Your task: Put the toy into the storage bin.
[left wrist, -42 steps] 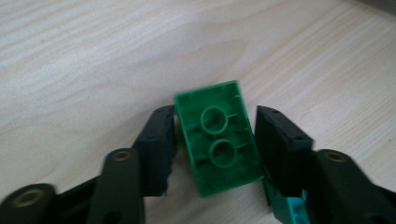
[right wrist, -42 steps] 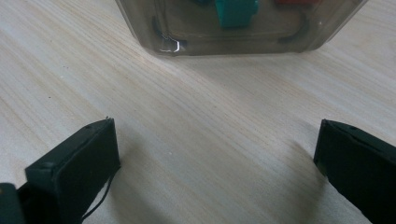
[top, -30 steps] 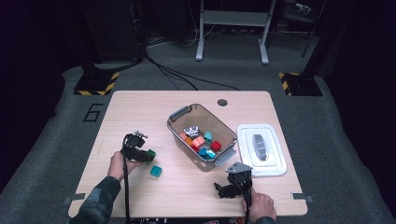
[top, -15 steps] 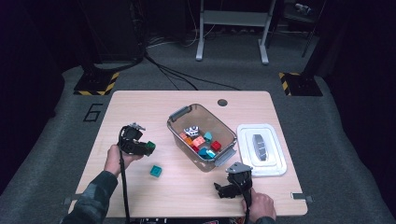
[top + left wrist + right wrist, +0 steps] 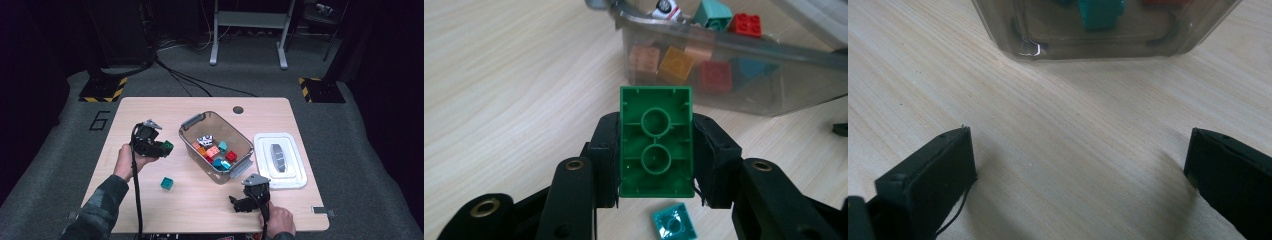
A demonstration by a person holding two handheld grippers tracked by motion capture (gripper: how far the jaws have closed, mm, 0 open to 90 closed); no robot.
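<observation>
A lab: dark room, hazard-striped stand bases [image 5: 102, 92], floor cables [image 5: 200, 82], numbered table [image 5: 150, 115].

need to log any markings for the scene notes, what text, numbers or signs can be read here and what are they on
"6": a large dark numeral on the grey floor at the left of the table, high view.
Black-and-white printed block in the clear bin: a pattern, too small to read.
Green brick in the left gripper: no lettering on its underside.

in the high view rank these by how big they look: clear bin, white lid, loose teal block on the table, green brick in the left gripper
1. clear bin
2. white lid
3. teal block and green brick: both tiny, too alike to rank.
</observation>
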